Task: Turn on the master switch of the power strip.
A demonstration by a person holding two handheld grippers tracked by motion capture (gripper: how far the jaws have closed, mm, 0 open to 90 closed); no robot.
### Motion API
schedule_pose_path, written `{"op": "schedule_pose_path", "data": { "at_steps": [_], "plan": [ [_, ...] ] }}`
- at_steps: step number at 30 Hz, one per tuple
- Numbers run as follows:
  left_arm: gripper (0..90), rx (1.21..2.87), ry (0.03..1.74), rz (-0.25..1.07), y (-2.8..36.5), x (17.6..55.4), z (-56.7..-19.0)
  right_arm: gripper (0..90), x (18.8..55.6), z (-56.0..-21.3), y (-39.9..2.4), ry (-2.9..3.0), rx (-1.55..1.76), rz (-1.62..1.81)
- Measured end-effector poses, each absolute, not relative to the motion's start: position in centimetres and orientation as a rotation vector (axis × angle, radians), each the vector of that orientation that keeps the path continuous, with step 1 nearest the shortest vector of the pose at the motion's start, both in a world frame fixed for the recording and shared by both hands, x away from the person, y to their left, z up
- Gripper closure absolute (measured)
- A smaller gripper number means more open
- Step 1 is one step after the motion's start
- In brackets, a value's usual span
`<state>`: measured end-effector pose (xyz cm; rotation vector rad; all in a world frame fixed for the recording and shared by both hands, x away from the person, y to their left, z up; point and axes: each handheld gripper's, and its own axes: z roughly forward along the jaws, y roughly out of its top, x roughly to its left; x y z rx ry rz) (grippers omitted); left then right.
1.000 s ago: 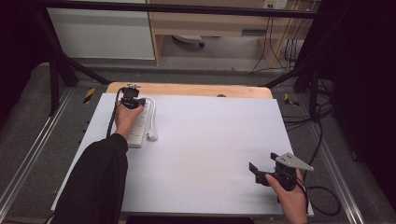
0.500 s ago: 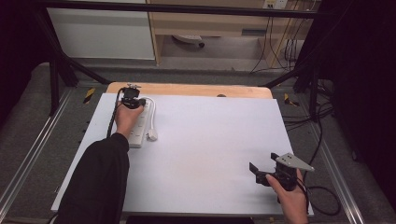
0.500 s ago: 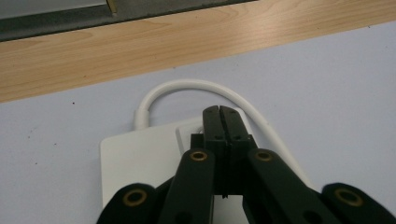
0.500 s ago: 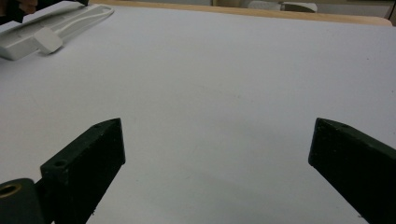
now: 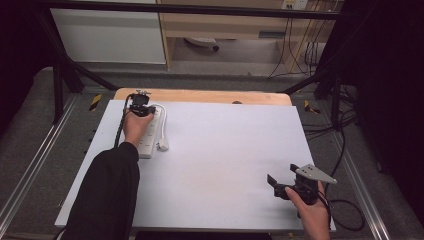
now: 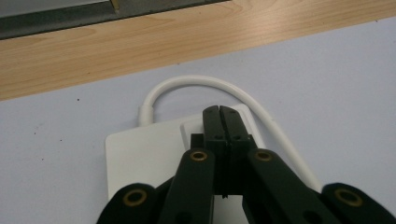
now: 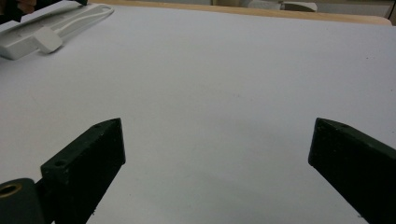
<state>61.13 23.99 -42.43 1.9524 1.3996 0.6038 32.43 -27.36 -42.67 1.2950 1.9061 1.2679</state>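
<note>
The high view looks down from above the near side, across the white table. The left gripper view sits very close over the power strip. The right gripper view looks low across the table; both gripper views show that strip.

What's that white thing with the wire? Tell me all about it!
It is a white power strip, plastic by the look of it, lying flat near the far left corner of the white table. A short white cord loops from its far end, and a white plug lies beside it. The left gripper, jaws shut, is over a raised square at that end.
</note>
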Motion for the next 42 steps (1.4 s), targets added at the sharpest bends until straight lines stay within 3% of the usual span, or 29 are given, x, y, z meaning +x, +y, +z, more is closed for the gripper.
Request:
{"op": "schedule_pose_path", "data": {
  "at_steps": [42],
  "plan": [
    [90.0, 1.936, 1.413, 0.630, 23.67, 60.98, -42.42, 4.5, 32.49, -42.83, -27.36, 1.907, 1.311, 1.265]
  ]
}}
